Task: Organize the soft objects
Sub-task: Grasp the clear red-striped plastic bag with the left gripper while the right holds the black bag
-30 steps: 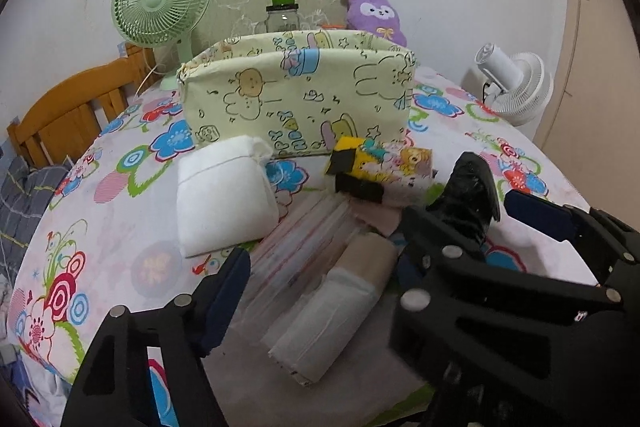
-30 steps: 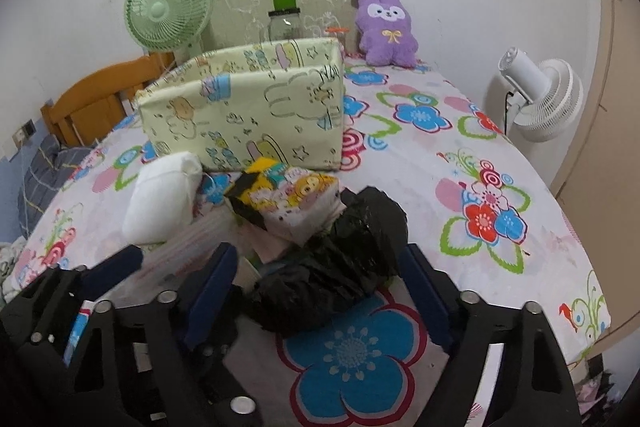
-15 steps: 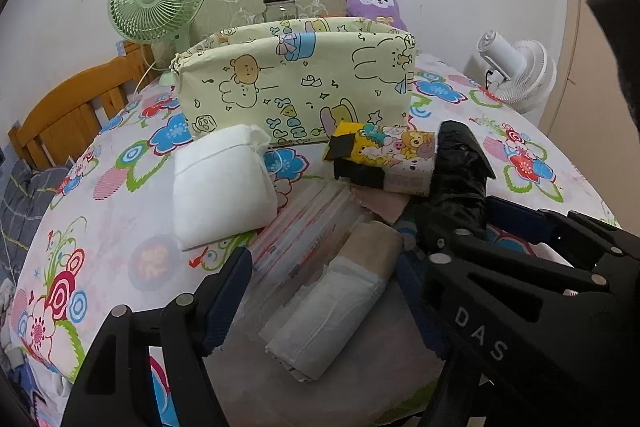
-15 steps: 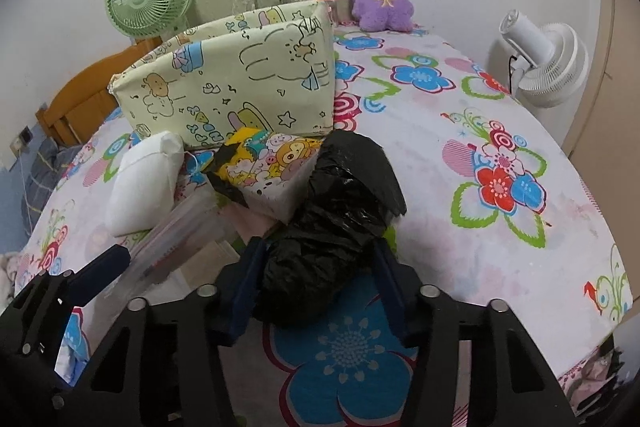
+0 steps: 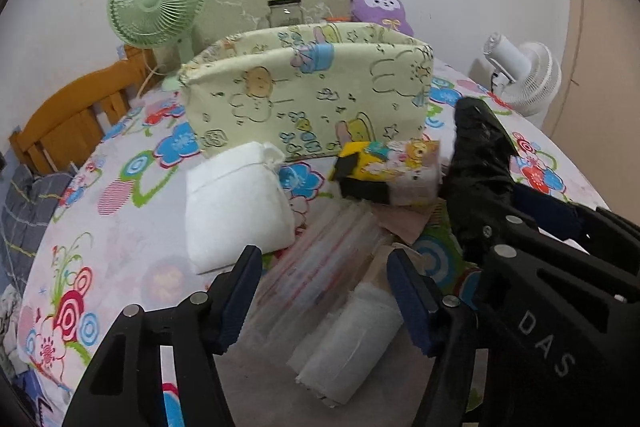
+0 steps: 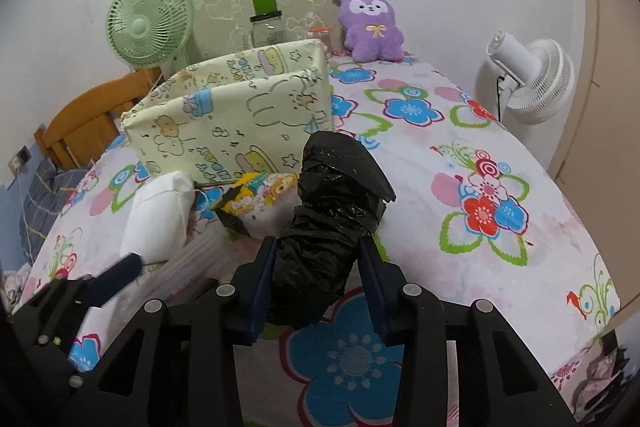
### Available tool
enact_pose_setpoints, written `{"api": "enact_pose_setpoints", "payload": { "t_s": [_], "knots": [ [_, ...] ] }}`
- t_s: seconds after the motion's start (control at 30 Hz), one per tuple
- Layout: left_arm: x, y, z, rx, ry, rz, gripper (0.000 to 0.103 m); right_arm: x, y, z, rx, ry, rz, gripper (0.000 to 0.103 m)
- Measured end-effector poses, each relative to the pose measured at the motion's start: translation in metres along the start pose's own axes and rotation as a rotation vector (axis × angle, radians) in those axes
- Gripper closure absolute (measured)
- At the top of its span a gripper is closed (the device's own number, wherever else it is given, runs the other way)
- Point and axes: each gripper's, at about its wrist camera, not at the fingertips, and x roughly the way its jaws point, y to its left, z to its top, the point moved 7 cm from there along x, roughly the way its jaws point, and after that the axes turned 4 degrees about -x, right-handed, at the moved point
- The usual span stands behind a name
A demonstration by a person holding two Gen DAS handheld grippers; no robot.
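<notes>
The black plastic bundle (image 6: 334,223) is clamped between the right gripper's (image 6: 316,281) fingers, near the table's (image 6: 520,267) front edge. "DAS" is read on that gripper's body. The left gripper (image 5: 324,291) is held apart over clear packets (image 5: 320,267).

Looks like somebody's home: round surface under a flowery plastic tablecloth (image 6: 460,131), purple plush bunny (image 6: 371,27) by the wall, mint-green desk fan (image 6: 148,25), orange wooden chair (image 5: 76,123).

I saw the fabric storage box (image 6: 236,123) standing mid-table (image 6: 460,163), with the fan (image 6: 148,27), jar (image 6: 267,27) and plush bunny (image 6: 372,25) behind it. Before it lay the pillow pouch (image 5: 236,211) on the left, the cartoon tissue pack (image 5: 394,169) to its right.
</notes>
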Motion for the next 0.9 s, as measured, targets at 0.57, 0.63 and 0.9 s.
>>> {"api": "enact_pose_setpoints", "payload": {
  "t_s": [0.57,0.63,0.9],
  "knots": [
    [0.008,0.005,-0.001,0.018,-0.005,-0.047,0.067,0.004,0.015,0.002,-0.039,0.011,-0.03,0.059],
    [0.008,0.005,0.0,0.021,-0.009,-0.049,0.071,0.003,0.015,0.002,-0.041,0.01,-0.031,0.059],
    [0.002,0.001,0.003,0.031,-0.027,-0.04,0.083,-0.003,0.012,0.005,-0.03,-0.004,-0.035,0.059]
  ]
}}
